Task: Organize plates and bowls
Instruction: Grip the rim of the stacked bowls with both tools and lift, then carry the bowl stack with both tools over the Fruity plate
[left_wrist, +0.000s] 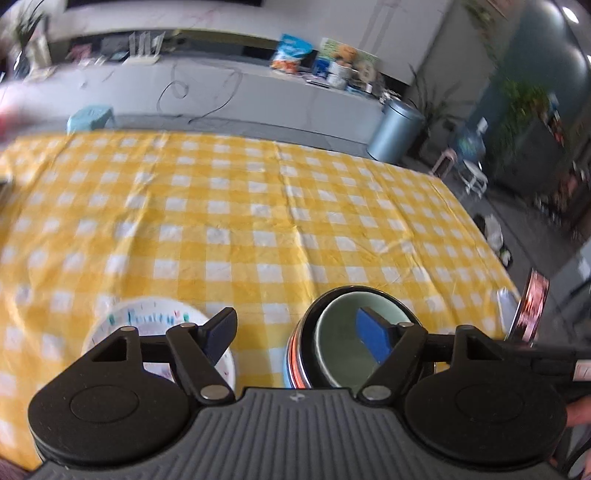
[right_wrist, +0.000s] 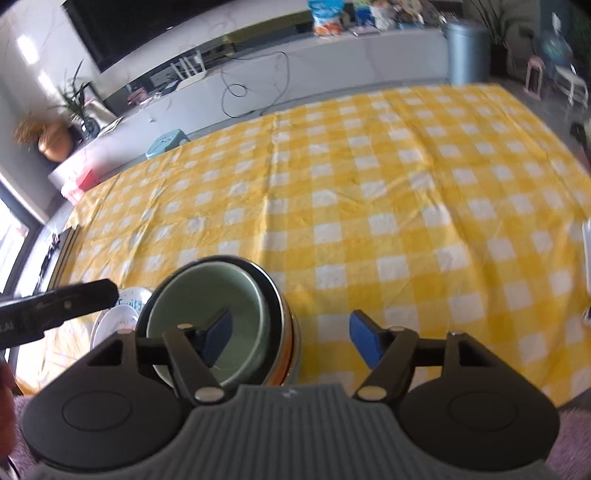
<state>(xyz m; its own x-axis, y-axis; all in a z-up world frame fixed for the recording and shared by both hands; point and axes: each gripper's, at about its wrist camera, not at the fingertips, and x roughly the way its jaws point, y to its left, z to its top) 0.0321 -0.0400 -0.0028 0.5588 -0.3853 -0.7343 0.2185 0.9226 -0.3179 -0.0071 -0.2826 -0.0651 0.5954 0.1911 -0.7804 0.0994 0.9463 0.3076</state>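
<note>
Hovering open-jawed grippers (left_wrist: 297, 334) (right_wrist: 291, 339) beside stacked bowls (right_wrist: 221, 314)

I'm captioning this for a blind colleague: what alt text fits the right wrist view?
The open right gripper hovers over a nested stack of bowls, pale green bowl innermost, on a yellow checked tablecloth. A white plate lies left of it.
</note>
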